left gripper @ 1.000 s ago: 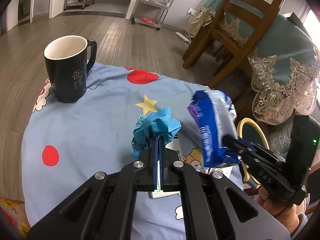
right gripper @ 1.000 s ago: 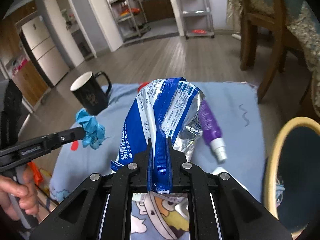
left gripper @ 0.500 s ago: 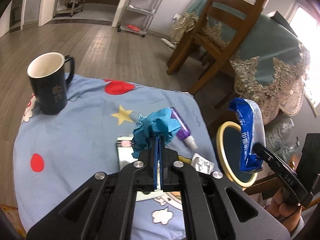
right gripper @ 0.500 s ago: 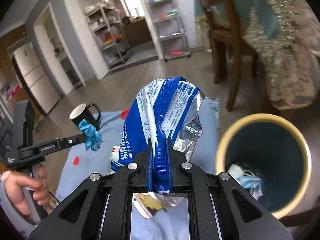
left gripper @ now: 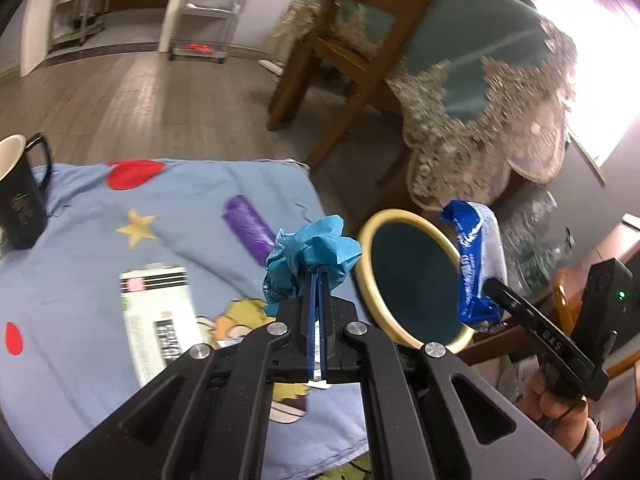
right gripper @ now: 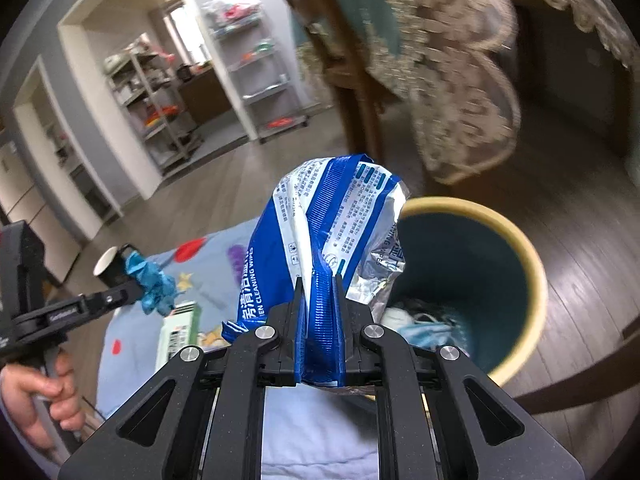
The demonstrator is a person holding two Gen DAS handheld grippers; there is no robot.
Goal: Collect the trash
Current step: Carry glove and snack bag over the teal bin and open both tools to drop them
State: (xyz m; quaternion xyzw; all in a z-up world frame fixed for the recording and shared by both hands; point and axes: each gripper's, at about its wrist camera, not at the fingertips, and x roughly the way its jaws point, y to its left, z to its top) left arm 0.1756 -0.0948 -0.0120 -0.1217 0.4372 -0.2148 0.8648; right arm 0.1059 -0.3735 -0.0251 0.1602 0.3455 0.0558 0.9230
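Observation:
My left gripper (left gripper: 318,276) is shut on a crumpled blue glove (left gripper: 312,254) and holds it above the right edge of the blue cloth (left gripper: 80,248), just left of the bin. A yellow-rimmed teal bin (left gripper: 412,280) (right gripper: 472,264) stands on the floor beside the table, with some trash at its bottom. My right gripper (right gripper: 318,284) is shut on a blue and silver wipes packet (right gripper: 324,224), held above the bin's near-left rim. That packet (left gripper: 476,256) and right gripper (left gripper: 494,286) also show at the bin's right side in the left wrist view.
On the cloth lie a purple bottle (left gripper: 248,224) and a white printed box (left gripper: 158,312); a dark mug (left gripper: 18,196) stands at the far left. A wooden chair (left gripper: 344,60) and a lace-edged teal tablecloth (left gripper: 480,120) stand behind the bin. A hand (right gripper: 44,388) grips the left tool.
Both grippers have swung right from over the table toward the bin, each keeping its load. The wipes packet now hangs over the bin's rim and the glove is close beside it.

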